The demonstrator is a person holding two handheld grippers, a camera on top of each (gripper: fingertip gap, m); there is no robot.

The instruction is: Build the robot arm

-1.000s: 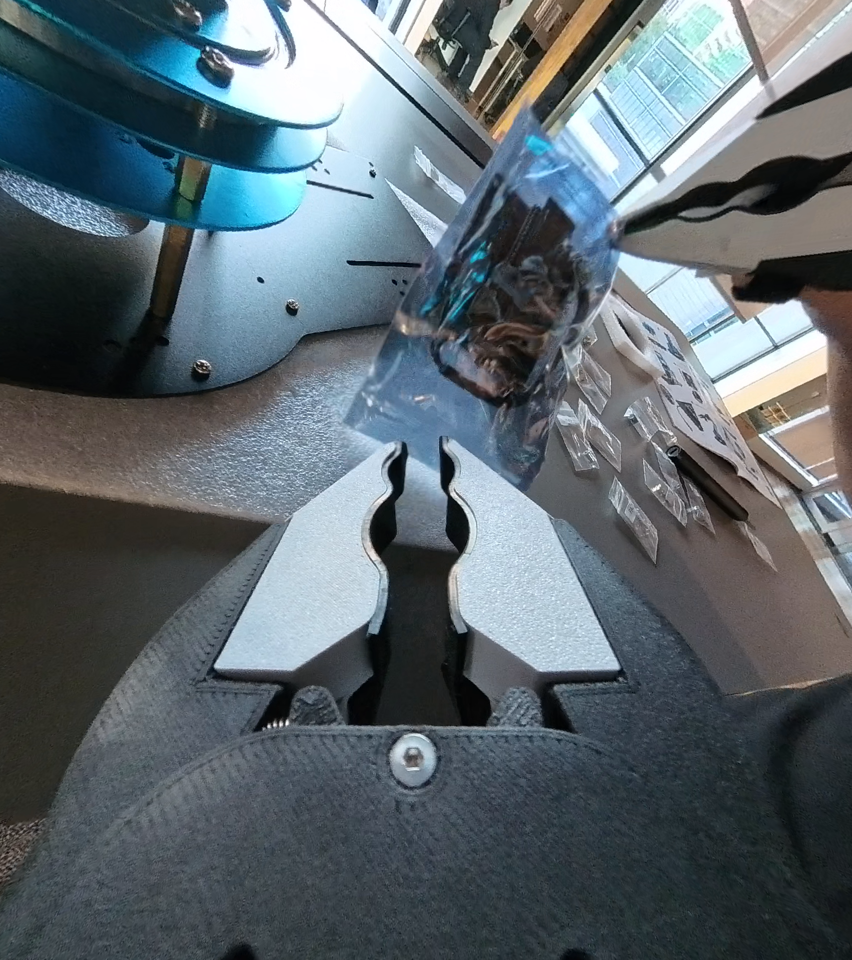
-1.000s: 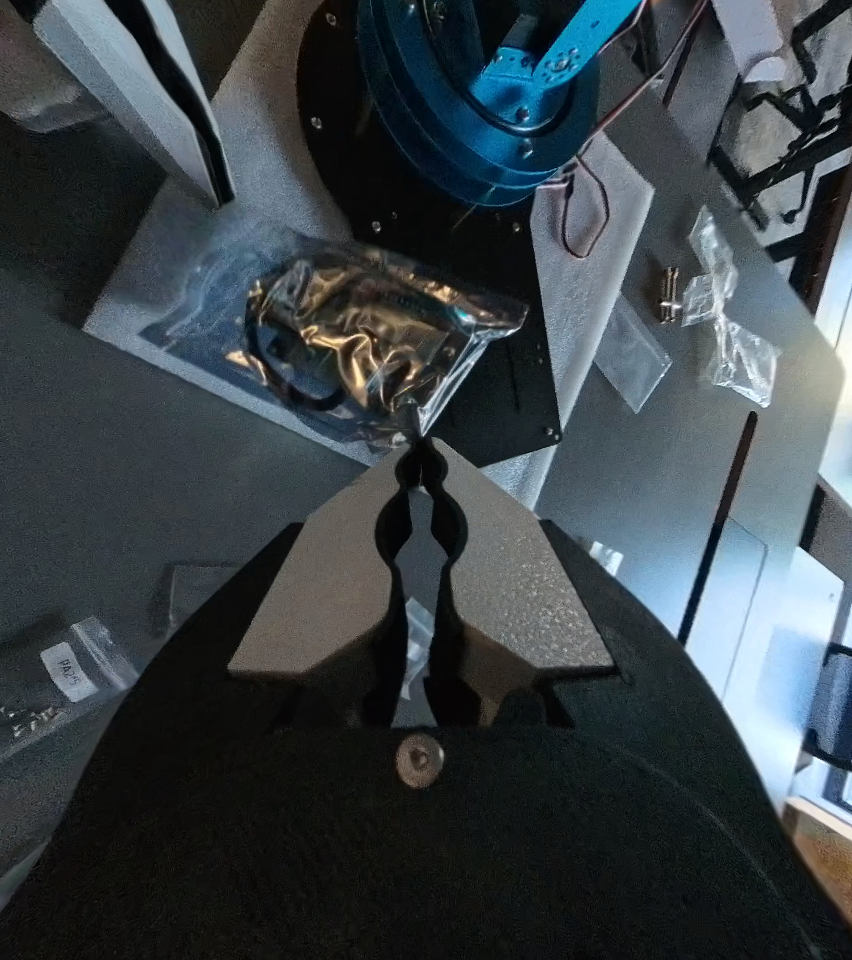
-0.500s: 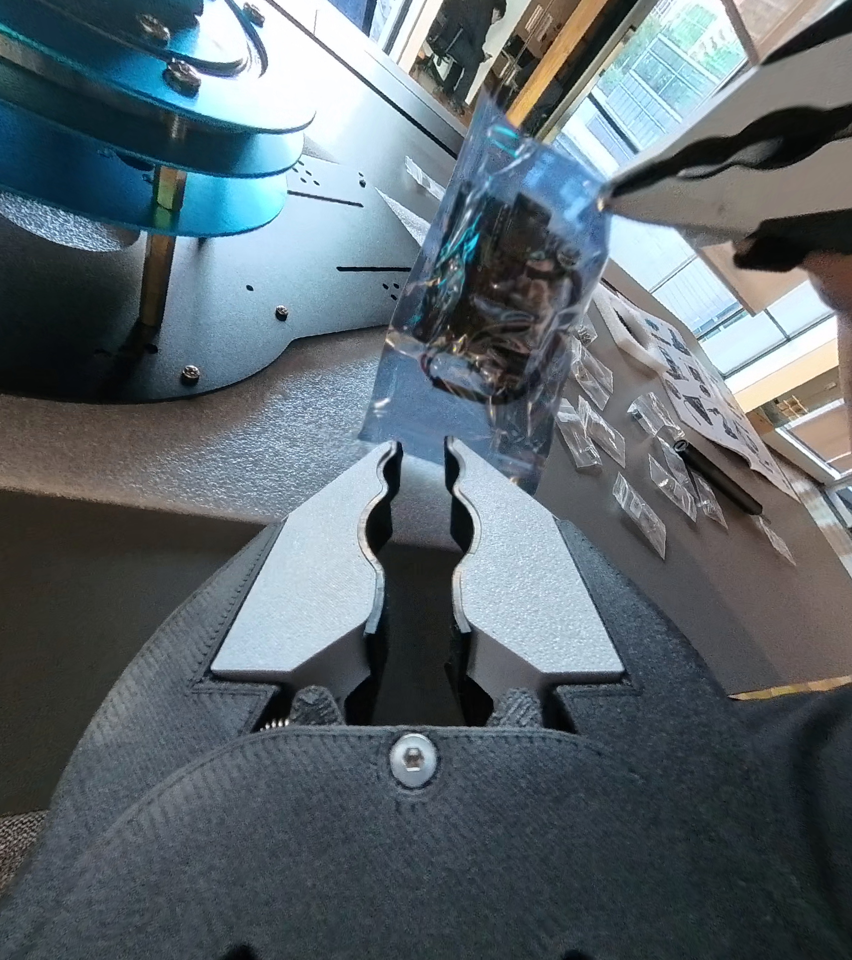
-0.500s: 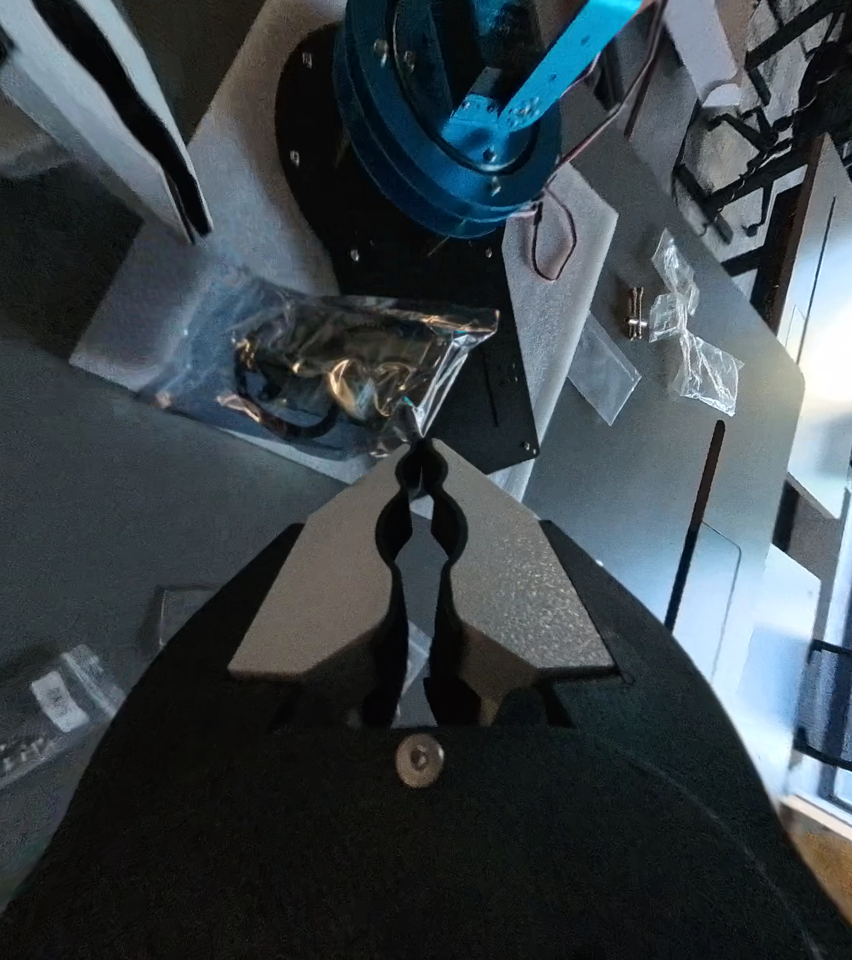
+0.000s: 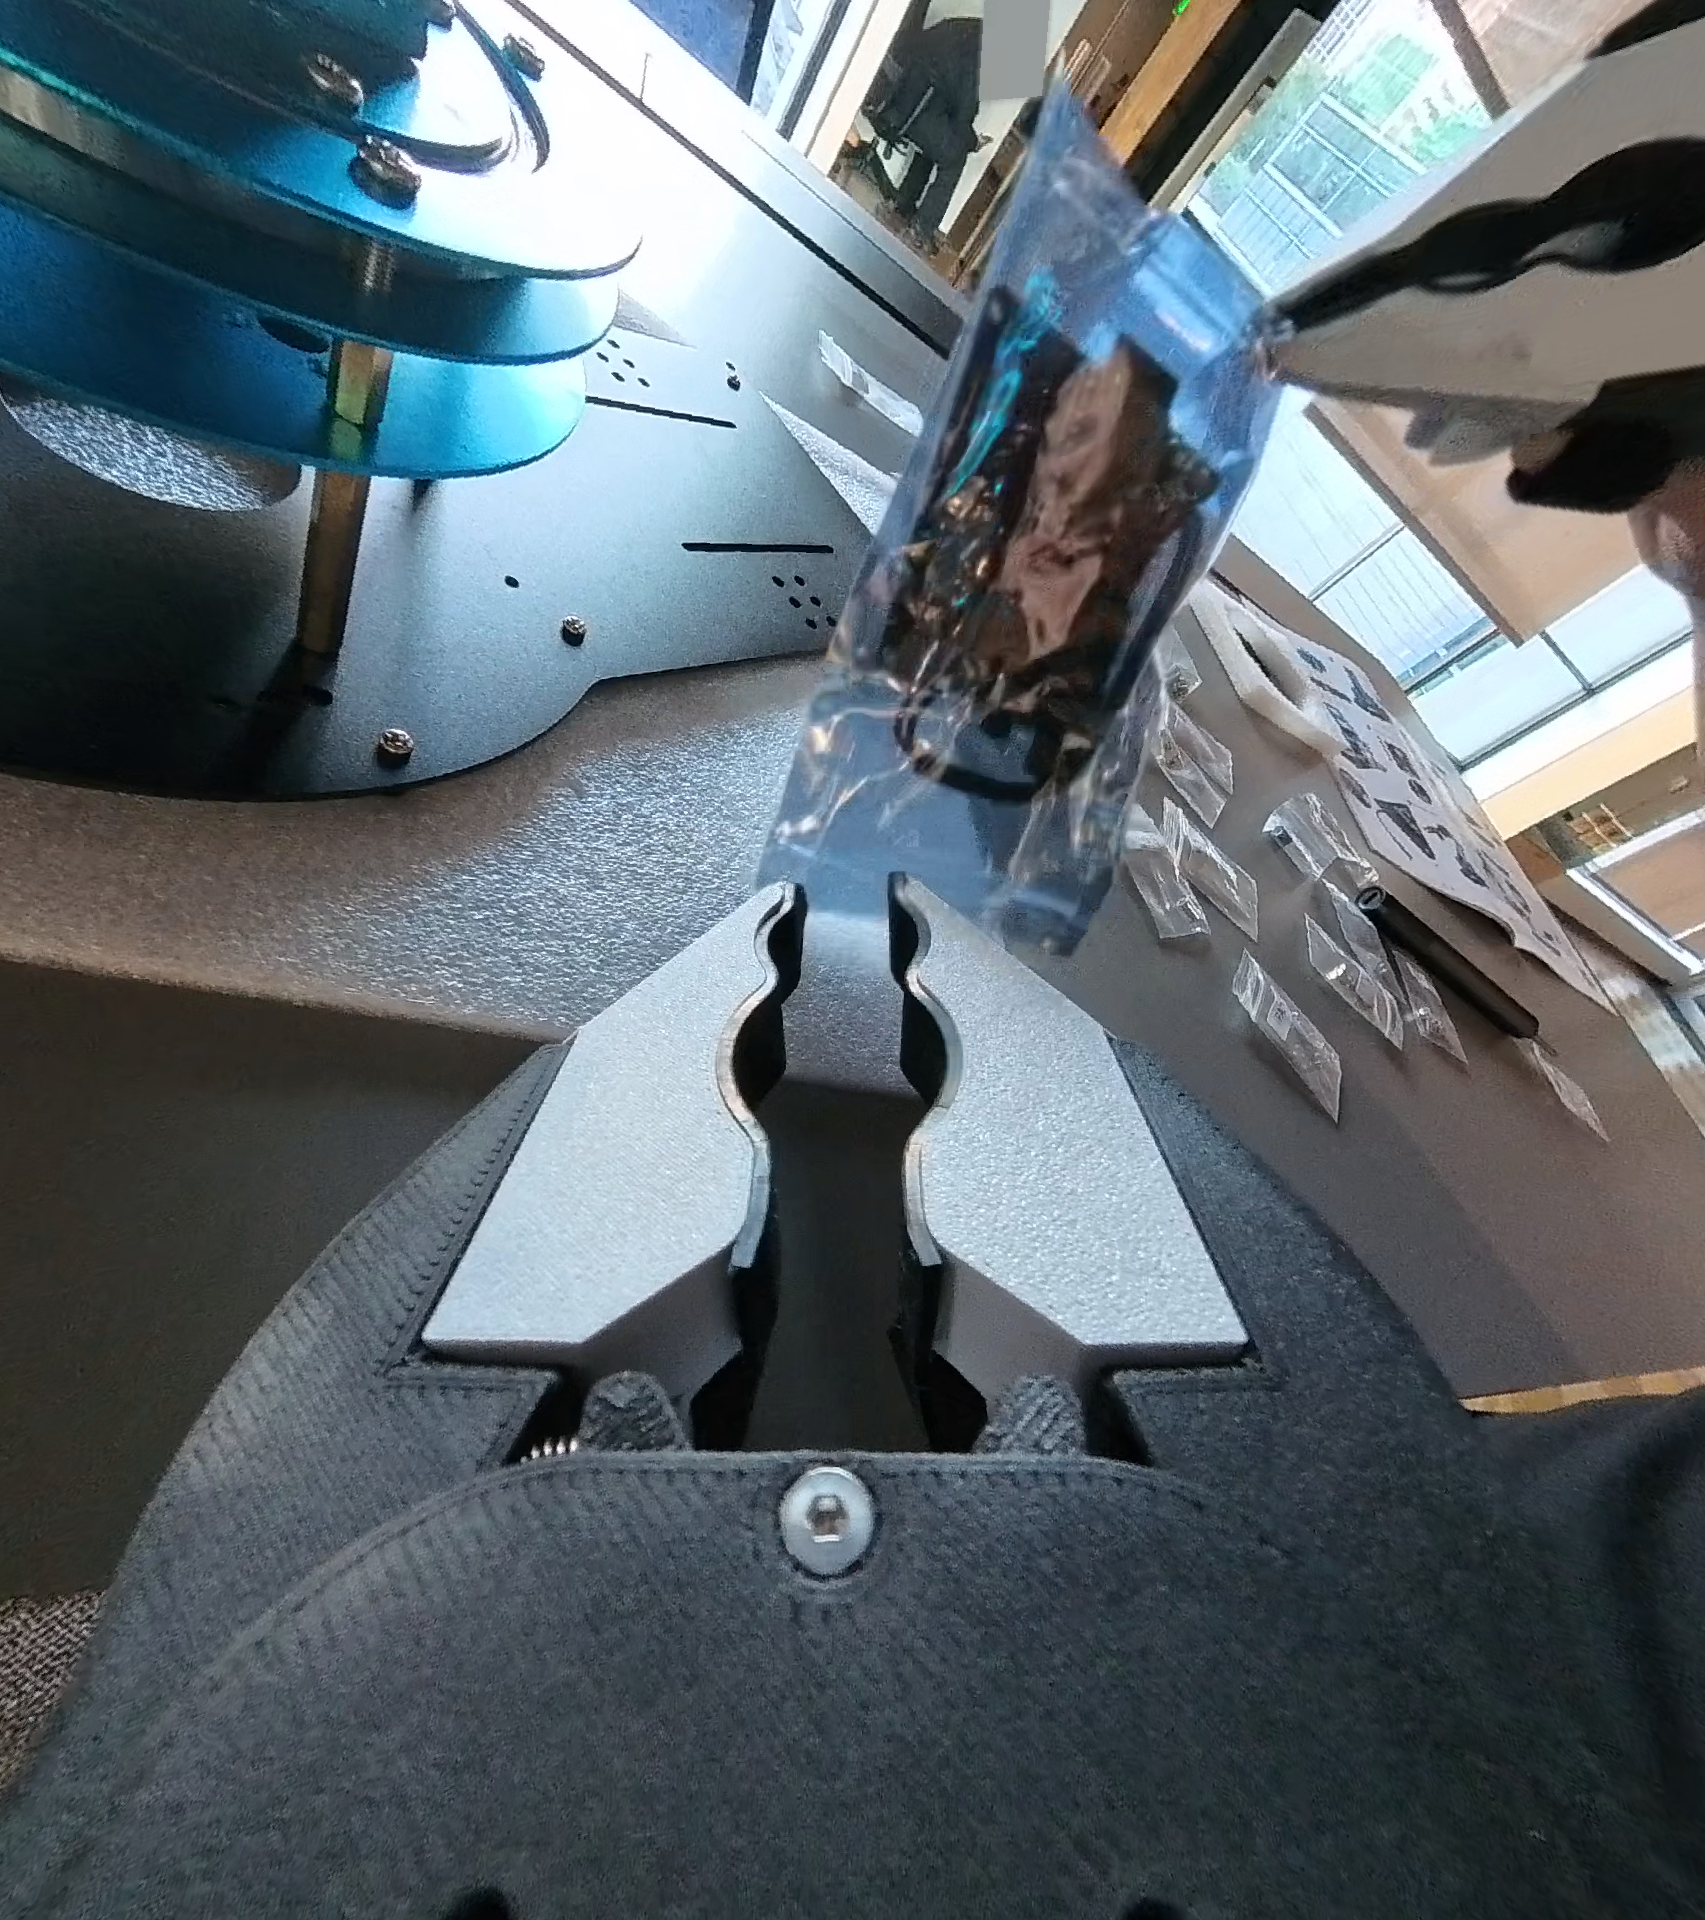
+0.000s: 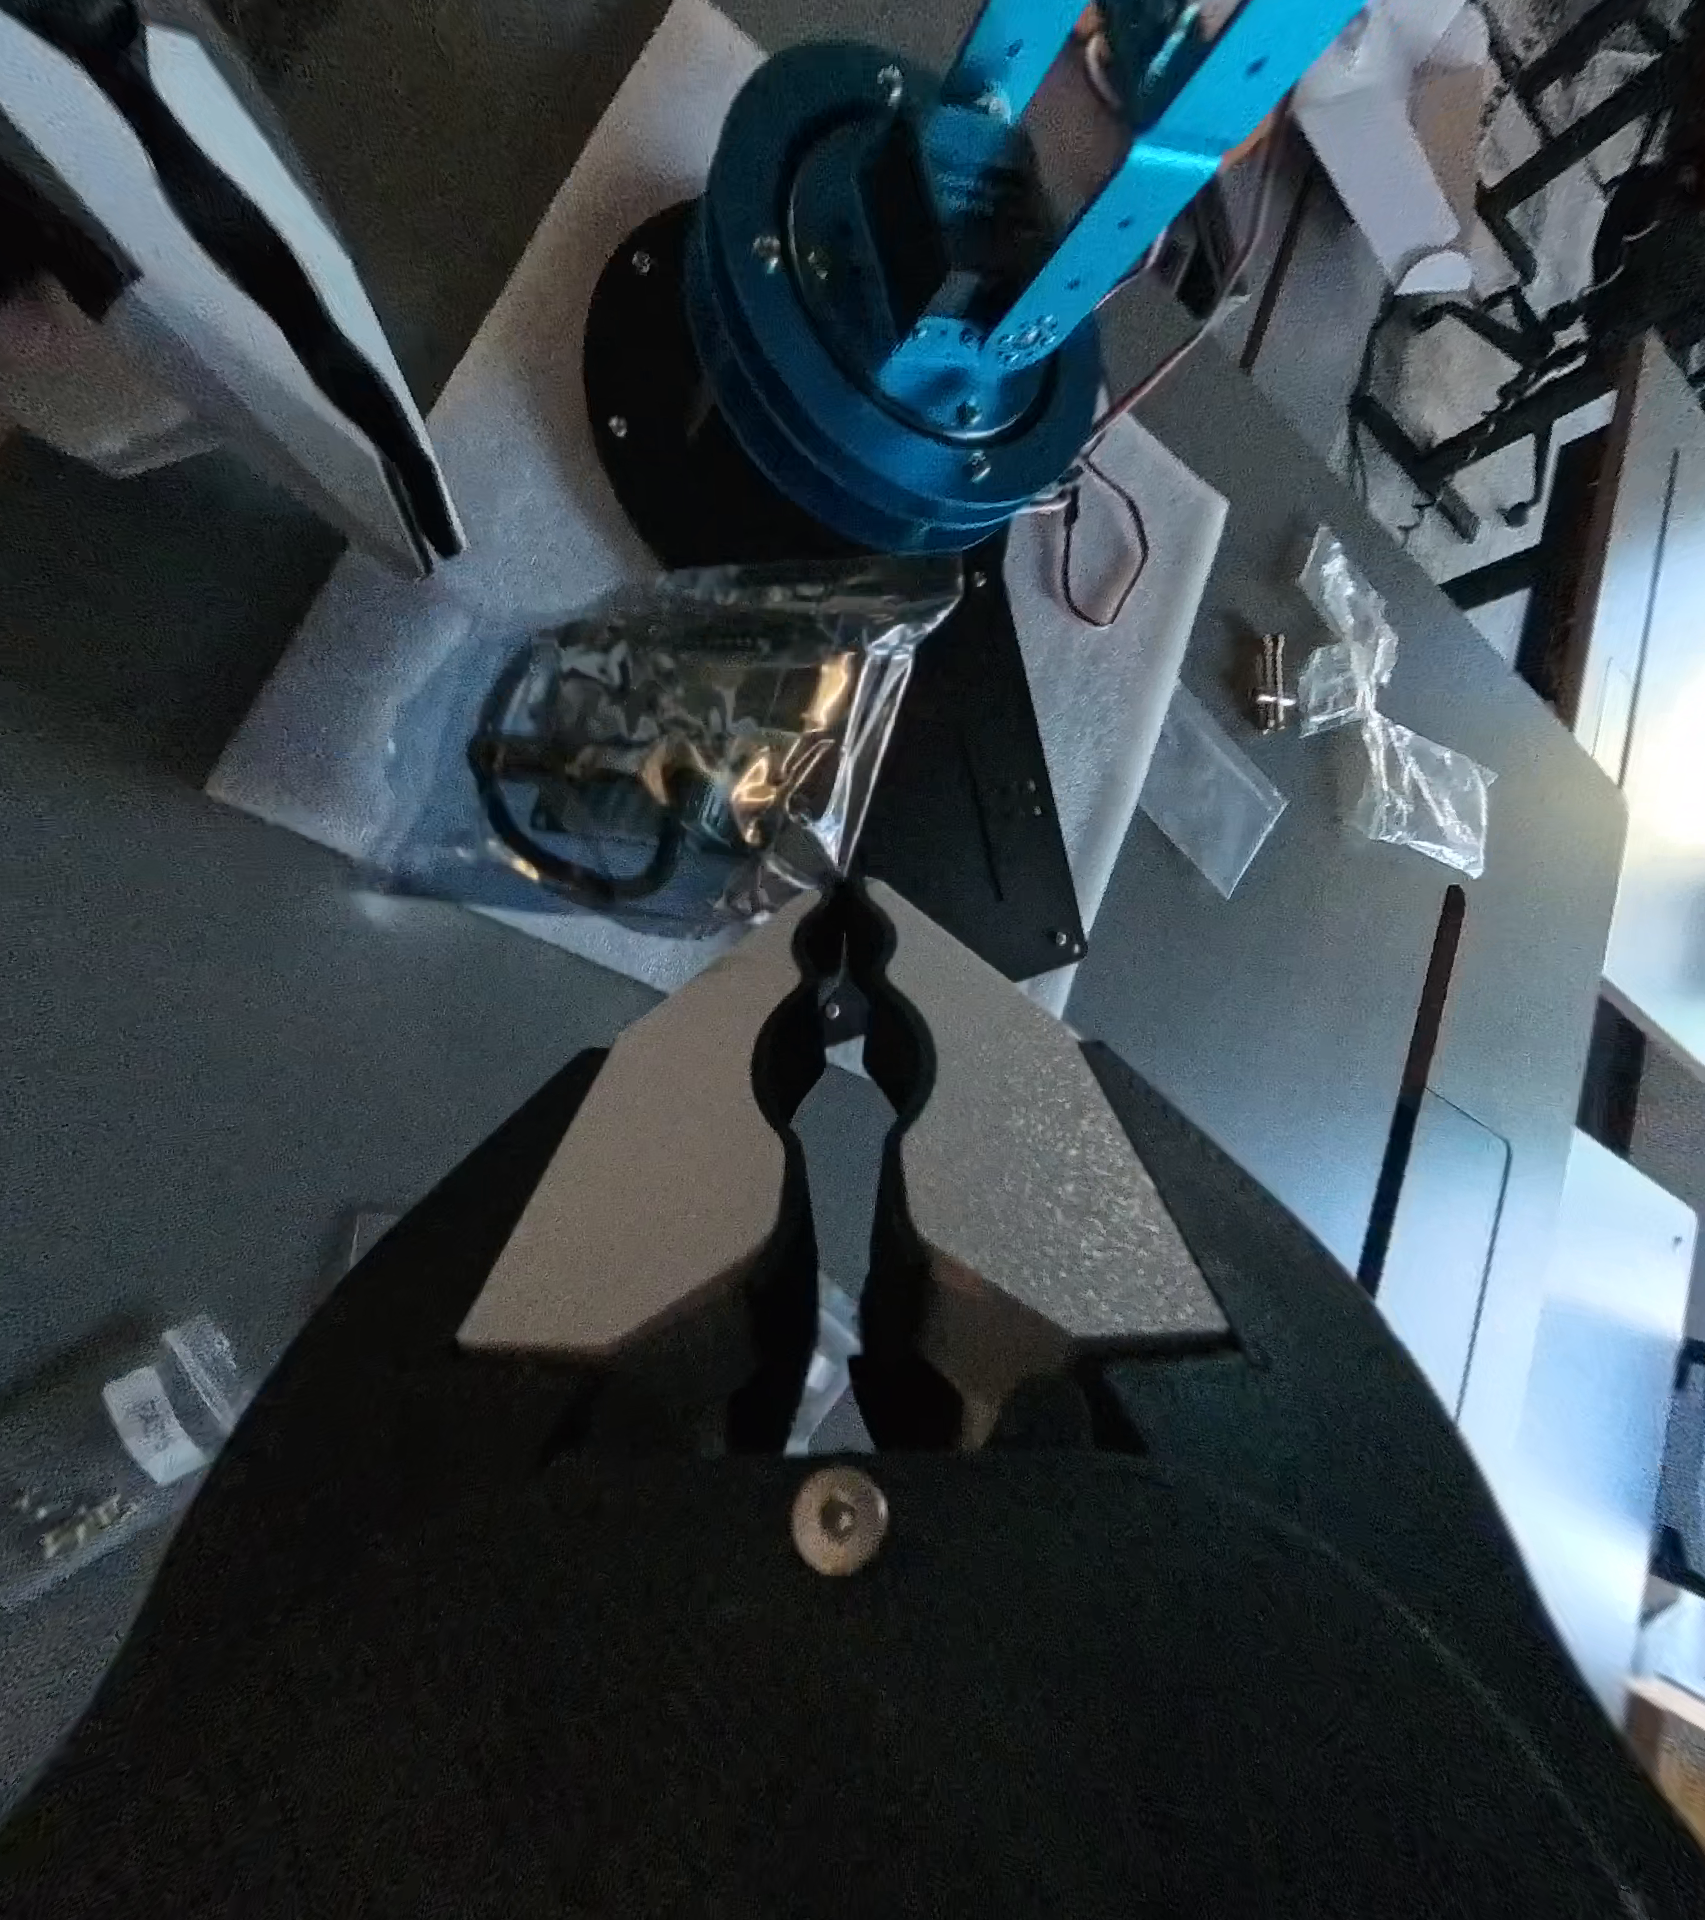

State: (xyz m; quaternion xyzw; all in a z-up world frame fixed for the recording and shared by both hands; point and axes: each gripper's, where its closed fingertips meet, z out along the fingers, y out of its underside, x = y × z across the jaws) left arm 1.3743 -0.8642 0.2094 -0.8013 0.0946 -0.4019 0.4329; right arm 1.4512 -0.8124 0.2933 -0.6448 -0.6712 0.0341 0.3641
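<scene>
A clear blue-tinted plastic bag [image 5: 1024,561] with dark cables and a circuit board inside hangs in the air. My right gripper [image 6: 843,894] is shut on one corner of the bag [image 6: 702,727] and holds it up; this gripper also shows in the left wrist view [image 5: 1279,332] at the upper right. My left gripper [image 5: 843,904] is open by a narrow gap, and its tips sit right at the bag's lower edge with nothing gripped. In the right wrist view the left gripper [image 6: 412,540] shows at the upper left, above the white foam pad [image 6: 349,665].
A blue robot arm base [image 5: 204,312] stands on a black plate [image 5: 515,623] on the foam pad, close to the left; it also shows in the right wrist view [image 6: 879,364]. Several small clear parts bags [image 5: 1284,935], a printed sheet [image 5: 1399,769] and a black rod [image 5: 1450,966] lie on the grey table.
The right gripper has lifted the bag higher and it hangs more upright. The left gripper's jaws have opened slightly, and the bag's lower edge now sits at their tips.
</scene>
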